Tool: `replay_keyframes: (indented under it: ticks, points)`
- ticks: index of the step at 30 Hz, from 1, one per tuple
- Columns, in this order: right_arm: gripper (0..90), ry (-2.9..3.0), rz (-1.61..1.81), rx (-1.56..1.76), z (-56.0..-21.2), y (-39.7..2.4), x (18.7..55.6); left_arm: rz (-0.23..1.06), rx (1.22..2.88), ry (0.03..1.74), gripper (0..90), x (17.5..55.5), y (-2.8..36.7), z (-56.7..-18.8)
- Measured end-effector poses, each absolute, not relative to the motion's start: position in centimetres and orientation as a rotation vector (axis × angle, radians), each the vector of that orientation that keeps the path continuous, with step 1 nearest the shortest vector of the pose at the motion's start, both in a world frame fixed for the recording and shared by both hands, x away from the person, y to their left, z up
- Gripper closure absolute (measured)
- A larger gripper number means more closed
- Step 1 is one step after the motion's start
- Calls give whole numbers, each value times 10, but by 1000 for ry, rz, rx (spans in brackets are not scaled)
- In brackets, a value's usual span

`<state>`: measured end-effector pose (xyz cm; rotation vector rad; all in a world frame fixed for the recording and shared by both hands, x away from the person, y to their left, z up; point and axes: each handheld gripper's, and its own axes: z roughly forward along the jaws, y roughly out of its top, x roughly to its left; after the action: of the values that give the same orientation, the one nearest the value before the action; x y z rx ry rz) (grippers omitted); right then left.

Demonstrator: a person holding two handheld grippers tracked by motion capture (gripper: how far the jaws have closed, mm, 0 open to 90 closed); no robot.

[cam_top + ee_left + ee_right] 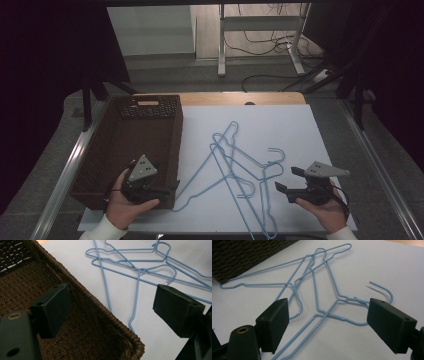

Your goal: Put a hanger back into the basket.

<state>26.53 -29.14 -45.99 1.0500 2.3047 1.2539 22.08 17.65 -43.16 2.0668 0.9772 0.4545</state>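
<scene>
Brown wicker basket (100,150) bare inside, blue wire hangers (235,165) tangled at its three o'clock, left gripper (172,187) and right gripper (287,181) both released, grasping nothing

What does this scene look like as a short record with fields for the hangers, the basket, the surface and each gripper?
hangers: tangled pile of light blue wire coat hangers, lying flat on the sheet, overlapping one another
basket: dark brown woven rectangular basket, left of the hangers, nothing seen inside
surface: white sheet laid over the table
left gripper: jaws open, nothing between them, over the basket's near right corner
right gripper: jaws open, nothing between them, just right of the pile, pointing at it
</scene>
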Motion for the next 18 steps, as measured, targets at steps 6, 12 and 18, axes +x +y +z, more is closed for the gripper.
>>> replay_keyframes:
  ticks: [6, 12, 18]
  points:
    - [190, 2321, 1241, 1046, -462, -291, 270, 445, 2063, 973, 147, 222, 180, -430]
    - [194, 2335, 1227, 1052, -461, -289, 270, 433, 2050, 969, 147, 221, 188, -430]
    - [201, 2343, 1221, 1050, -459, -288, 266, 409, 2041, 952, 149, 219, 190, -429]
